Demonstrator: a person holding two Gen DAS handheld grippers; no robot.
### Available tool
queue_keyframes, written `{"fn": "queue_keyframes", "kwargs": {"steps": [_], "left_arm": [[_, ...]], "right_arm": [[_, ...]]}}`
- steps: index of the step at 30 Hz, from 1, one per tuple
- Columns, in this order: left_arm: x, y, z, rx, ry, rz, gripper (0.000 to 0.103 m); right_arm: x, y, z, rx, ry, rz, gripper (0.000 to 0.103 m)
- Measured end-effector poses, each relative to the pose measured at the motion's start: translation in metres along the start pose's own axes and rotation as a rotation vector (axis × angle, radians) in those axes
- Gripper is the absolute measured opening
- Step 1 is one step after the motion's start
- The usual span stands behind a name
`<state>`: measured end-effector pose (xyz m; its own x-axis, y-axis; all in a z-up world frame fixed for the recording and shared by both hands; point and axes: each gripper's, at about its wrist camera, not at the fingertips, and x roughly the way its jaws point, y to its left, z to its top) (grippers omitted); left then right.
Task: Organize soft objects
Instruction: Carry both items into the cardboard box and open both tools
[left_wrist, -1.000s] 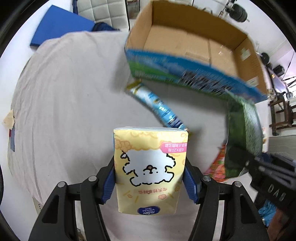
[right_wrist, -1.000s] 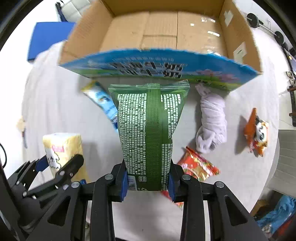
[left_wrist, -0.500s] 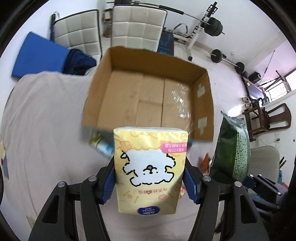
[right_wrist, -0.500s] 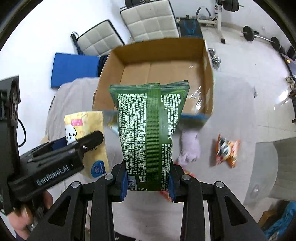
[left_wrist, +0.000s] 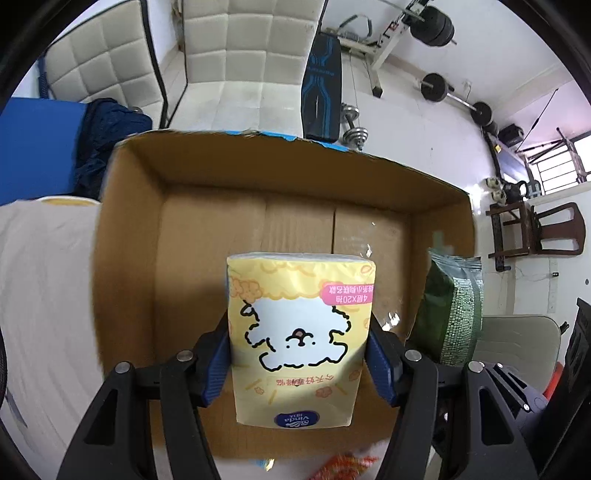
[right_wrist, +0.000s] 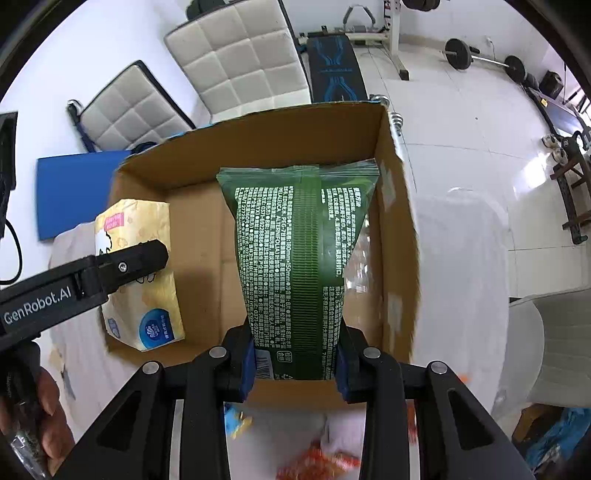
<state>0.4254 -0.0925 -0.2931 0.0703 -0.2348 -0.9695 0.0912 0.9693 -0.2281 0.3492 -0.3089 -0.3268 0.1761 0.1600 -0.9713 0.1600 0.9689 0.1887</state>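
Left gripper pinches tissue pack, right gripper pinches green pouch, both over cardboard box.

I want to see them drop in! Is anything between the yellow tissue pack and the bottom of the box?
Nothing shows there. In the left wrist view, the yellow tissue pack hangs in the left gripper over bare cardboard box floor.

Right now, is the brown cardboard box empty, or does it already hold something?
Empty, as far as visible: the brown cardboard box shows a bare floor; both packs remain gripped above it.
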Motion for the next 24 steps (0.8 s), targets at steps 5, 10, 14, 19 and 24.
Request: {"fn": "queue_keyframes", "kwargs": {"steps": [5,10,14,19,24], "left_arm": [[0.039,-0.003,0.024,0.023,0.047,-0.013,0.061],[0.062,-0.002,0.042,0.020,0.082,-0.037,0.061],[0.068,-0.002,0.047,-0.008,0.096,-0.057,0.061],[0.061,-0.004,0.050,0.004,0.082,-0.055,0.062],[0.045,-0.004,0.042,0.054,0.048,0.008,0.069]], "right_arm": [[0.038,0.000,0.021,0.007,0.033,-0.029,0.036],[0.062,0.000,0.035,0.017,0.049,-0.066,0.036],[0.076,0.004,0.040,0.014,0.079,-0.051,0.037],[0.075,0.006,0.044,0.004,0.069,-0.053,0.048],[0.065,0.010,0.037,-0.004,0.058,-0.076,0.058]]}}
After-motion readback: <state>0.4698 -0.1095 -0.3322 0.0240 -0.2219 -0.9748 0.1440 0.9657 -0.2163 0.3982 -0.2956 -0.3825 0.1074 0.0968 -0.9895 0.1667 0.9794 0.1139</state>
